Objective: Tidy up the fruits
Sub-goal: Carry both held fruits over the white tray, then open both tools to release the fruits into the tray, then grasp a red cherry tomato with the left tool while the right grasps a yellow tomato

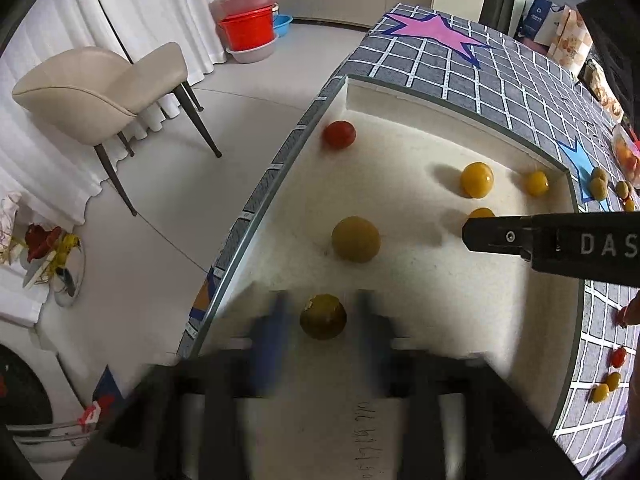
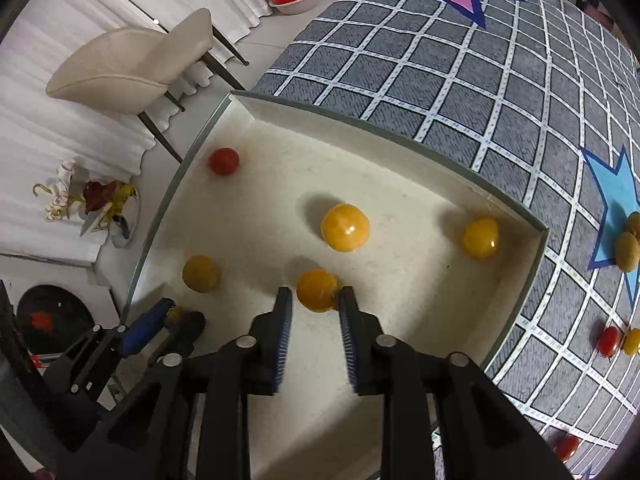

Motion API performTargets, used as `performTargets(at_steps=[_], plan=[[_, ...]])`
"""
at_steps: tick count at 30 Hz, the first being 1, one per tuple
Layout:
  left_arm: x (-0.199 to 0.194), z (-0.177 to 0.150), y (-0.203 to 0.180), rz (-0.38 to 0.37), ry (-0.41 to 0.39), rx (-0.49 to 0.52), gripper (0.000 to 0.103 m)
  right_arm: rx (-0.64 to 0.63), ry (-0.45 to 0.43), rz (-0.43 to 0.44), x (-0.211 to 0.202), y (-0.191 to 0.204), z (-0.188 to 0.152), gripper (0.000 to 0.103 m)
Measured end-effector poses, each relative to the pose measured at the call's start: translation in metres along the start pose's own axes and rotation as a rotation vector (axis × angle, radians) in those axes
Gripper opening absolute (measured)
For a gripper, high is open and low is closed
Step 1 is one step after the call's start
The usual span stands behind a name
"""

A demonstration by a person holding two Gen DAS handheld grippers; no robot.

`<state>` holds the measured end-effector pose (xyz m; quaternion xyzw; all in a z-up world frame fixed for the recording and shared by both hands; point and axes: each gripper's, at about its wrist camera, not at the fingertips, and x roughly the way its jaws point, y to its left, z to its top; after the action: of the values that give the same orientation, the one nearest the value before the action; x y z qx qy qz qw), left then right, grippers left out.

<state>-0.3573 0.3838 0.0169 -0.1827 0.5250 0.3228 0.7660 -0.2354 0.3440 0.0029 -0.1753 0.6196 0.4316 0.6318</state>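
Observation:
A white shallow box (image 1: 460, 108) (image 2: 400, 128) lies on the grid-patterned table and holds a red tomato (image 1: 339, 134) (image 2: 223, 161) and several yellow and olive round fruits. My left gripper (image 1: 323, 312) is open, blurred, its fingers on either side of an olive fruit (image 1: 323, 317) in the box without touching it. It also shows in the right wrist view (image 2: 174, 316). My right gripper (image 2: 316, 296) is open over the box, with an orange-yellow fruit (image 2: 317, 290) just beyond its fingertips. Its black finger (image 1: 520, 236) reaches in from the right in the left wrist view.
More fruits lie on the table outside the box: olive ones on a blue star (image 2: 626, 248) and red and yellow ones (image 2: 610, 342) near the right edge. A beige chair (image 1: 100, 92) stands on the floor left of the table. The box sits at the table's left edge.

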Motion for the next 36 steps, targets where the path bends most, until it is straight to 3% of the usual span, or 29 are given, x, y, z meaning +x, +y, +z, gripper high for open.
performTargets(at_steps=[1,7,9,20,28,36], plan=[[-0.003,-0.001,0.0,0.005,-0.02,-0.005,0.08,0.004,-0.002,0.003,-0.001,-0.001,0.0,0.041],[-0.005,-0.004,-0.008,-0.003,-0.008,0.034,0.08,0.033,-0.038,0.046,-0.015,-0.008,0.0,0.074],[-0.009,-0.003,-0.012,-0.005,-0.01,0.05,0.08,0.049,-0.069,0.073,-0.026,-0.011,0.0,0.08],[-0.041,0.021,-0.076,-0.069,-0.067,0.184,0.08,0.188,-0.179,0.077,-0.088,-0.075,-0.021,0.08],[-0.061,0.034,-0.144,-0.148,-0.105,0.295,0.08,0.326,-0.211,-0.017,-0.124,-0.163,-0.056,0.08],[-0.051,0.03,-0.209,-0.196,-0.071,0.392,0.08,0.471,-0.209,-0.126,-0.142,-0.248,-0.092,0.08]])
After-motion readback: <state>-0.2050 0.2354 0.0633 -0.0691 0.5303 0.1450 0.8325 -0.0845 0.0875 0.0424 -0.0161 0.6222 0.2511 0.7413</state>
